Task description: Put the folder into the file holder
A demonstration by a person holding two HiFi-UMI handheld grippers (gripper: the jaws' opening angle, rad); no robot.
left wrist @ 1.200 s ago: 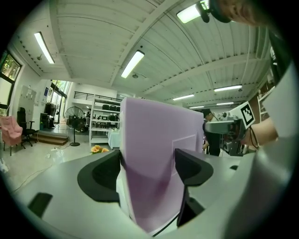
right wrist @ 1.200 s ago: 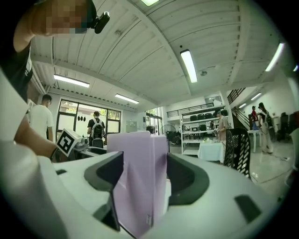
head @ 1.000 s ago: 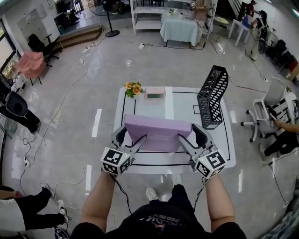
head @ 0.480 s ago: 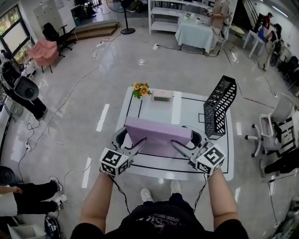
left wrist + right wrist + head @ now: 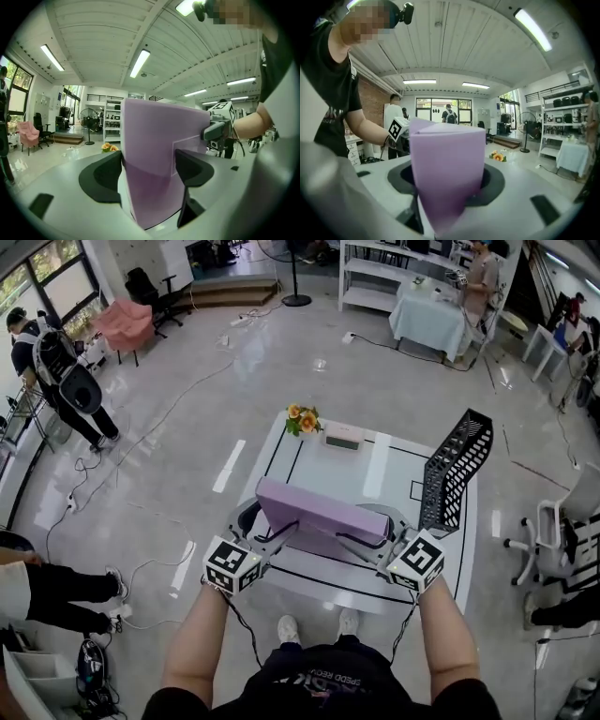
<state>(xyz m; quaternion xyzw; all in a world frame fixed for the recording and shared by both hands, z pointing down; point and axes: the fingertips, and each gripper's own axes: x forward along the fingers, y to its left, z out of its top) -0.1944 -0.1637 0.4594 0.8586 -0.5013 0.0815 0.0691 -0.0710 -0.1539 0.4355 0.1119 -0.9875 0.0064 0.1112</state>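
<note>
Right tongs swung inward, jaws just closing on purple folder | left tongs clamp other end | folder upright over table | file holder beside, apart.

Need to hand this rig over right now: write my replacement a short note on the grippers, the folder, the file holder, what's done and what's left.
Left gripper: shut on the purple folder, at its left end.
Right gripper: jaws have just been closing, now pressed on the folder's right end.
Folder: held tilted between both grippers over the near half of the table.
File holder: black mesh, upright at the table's right edge, apart from the folder.
Done: folder gripped.
Left: carry it right and slot it in.
</note>
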